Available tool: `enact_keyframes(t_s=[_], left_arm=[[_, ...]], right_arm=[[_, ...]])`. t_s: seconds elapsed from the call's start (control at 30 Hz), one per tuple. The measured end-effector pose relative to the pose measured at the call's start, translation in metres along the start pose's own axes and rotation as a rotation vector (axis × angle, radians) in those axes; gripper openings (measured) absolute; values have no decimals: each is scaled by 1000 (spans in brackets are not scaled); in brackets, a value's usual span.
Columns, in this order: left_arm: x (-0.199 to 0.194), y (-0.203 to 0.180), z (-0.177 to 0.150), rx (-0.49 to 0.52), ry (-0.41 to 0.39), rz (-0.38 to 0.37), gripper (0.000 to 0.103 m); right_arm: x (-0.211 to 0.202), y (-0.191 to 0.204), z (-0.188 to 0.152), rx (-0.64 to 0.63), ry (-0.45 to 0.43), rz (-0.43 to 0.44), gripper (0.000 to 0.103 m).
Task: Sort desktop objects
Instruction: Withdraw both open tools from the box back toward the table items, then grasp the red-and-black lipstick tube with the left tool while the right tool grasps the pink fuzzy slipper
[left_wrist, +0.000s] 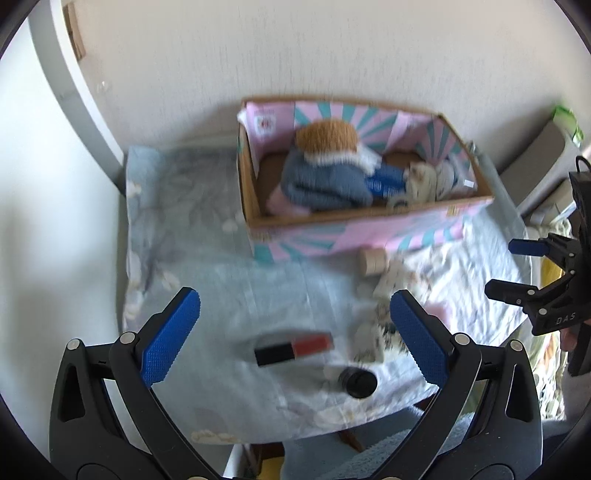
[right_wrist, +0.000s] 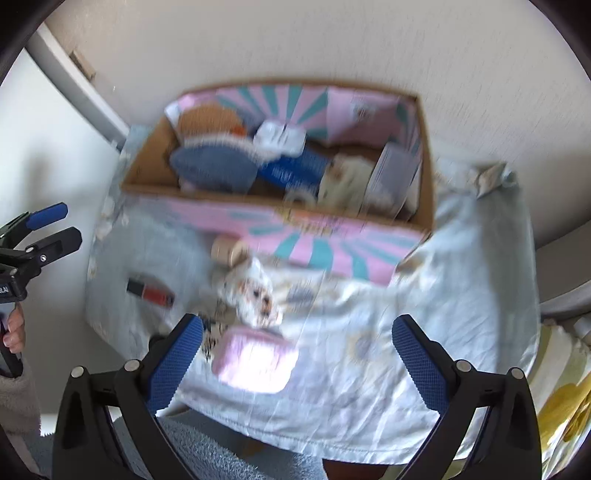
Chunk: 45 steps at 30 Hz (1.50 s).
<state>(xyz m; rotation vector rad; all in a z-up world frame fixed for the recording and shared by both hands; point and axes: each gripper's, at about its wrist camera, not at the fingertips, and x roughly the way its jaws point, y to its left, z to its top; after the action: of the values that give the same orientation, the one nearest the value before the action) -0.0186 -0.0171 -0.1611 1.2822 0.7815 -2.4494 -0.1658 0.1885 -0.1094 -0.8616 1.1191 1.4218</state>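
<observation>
A pink and teal cardboard box (left_wrist: 369, 236) stands at the back of the cloth-covered table (left_wrist: 236, 295); it also shows in the right wrist view (right_wrist: 317, 251). It holds a plush toy (left_wrist: 325, 162), a blue tube and other items. On the cloth lie a red and black lip gloss (left_wrist: 293, 349), a black cap (left_wrist: 358, 382), a small wooden cylinder (left_wrist: 372, 261), a white patterned item (right_wrist: 255, 291) and a pink pouch (right_wrist: 255, 360). My left gripper (left_wrist: 295, 332) is open above the lip gloss. My right gripper (right_wrist: 297, 354) is open above the pink pouch.
A white wall runs behind the table. A grey door frame (left_wrist: 74, 92) stands at the left. A yellow patterned fabric (right_wrist: 561, 406) lies past the table's right edge. A grey-blue carpet (right_wrist: 207, 454) shows below the front edge.
</observation>
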Motion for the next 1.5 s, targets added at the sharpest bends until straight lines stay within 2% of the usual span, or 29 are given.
enact_keyframes(t_s=[0.27, 0.63, 0.87, 1.0, 1.13, 1.17, 1.23, 1.27, 1.33, 1.4, 1.5], left_arm=[[41, 3, -40, -105, 93, -31, 102], [99, 11, -68, -209, 187, 19, 102], [116, 9, -73, -263, 198, -8, 102], [119, 6, -74, -270, 189, 8, 102], [120, 5, -74, -270, 179, 7, 101], [120, 5, -74, -265, 177, 14, 99], [119, 3, -75, -250, 170, 29, 95], [118, 2, -75, -241, 164, 42, 91], [116, 1, -75, -233, 152, 38, 83], [116, 2, -74, -238, 152, 32, 83], [116, 1, -74, -243, 150, 32, 83]], right_arm=[[32, 6, -31, 31, 68, 68, 102], [65, 7, -48, 66, 140, 105, 102], [78, 6, -48, 140, 144, 190, 102], [82, 7, -49, 202, 134, 257, 101], [86, 9, -49, 221, 136, 295, 89], [87, 9, -48, 226, 136, 299, 83], [88, 9, -48, 234, 136, 297, 74], [88, 10, -49, 234, 132, 293, 65], [89, 6, -47, 239, 133, 295, 61], [88, 4, -48, 250, 129, 296, 52], [89, 4, -48, 263, 124, 298, 43]])
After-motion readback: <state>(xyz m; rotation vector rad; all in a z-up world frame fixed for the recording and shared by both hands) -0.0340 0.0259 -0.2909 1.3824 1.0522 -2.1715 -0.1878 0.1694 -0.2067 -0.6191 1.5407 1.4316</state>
